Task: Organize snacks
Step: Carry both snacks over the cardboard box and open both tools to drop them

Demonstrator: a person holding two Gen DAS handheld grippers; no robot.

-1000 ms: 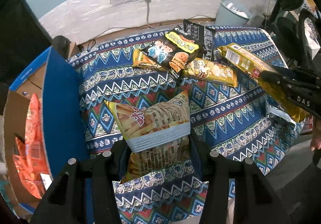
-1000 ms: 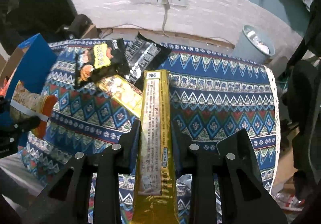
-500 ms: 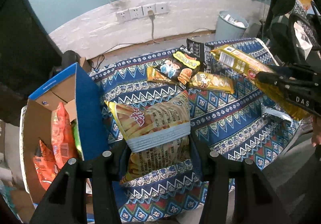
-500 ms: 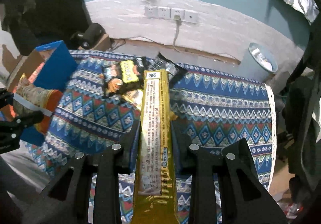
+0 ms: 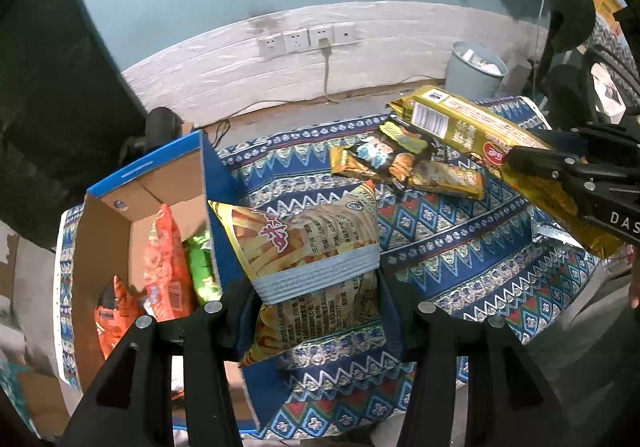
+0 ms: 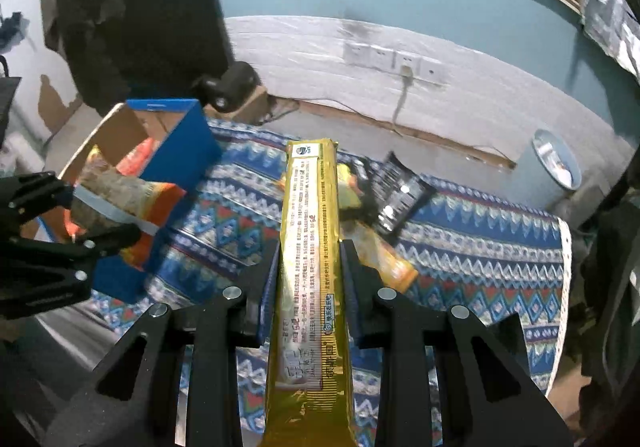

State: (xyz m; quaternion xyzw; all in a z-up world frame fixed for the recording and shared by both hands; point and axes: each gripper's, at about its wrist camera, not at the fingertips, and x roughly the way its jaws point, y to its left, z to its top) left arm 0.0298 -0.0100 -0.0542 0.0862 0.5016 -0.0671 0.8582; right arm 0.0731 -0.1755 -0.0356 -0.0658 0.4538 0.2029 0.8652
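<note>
Left hand-held gripper [image 5: 316, 311]: closed partway on fries bag [image 5: 308, 243], pinched at the sealed band, lower centre of left wrist view; bag off the counter.
Right hand-held gripper [image 6: 308, 283]: nearly shut, clamped on long gold biscuit pack [image 6: 312, 247], pack running up the frame centre; clear of the cloth.
Box [image 5: 120, 231]: open cardboard, blue outside, lower left of left wrist view; orange packets [image 5: 164, 267] and a green one [image 5: 200, 267] standing inside.
Counter [image 5: 460, 247]: patterned cloth; small heap of snack packs [image 5: 404, 167] left in upper centre right.
Step in hand, judged: carrying both packs to the box.
To do well: lift clear of the blue wall, enter one at a time, stand fries bag beside the green packet, slide gold pack in lengthwise, release only once seated.
</note>
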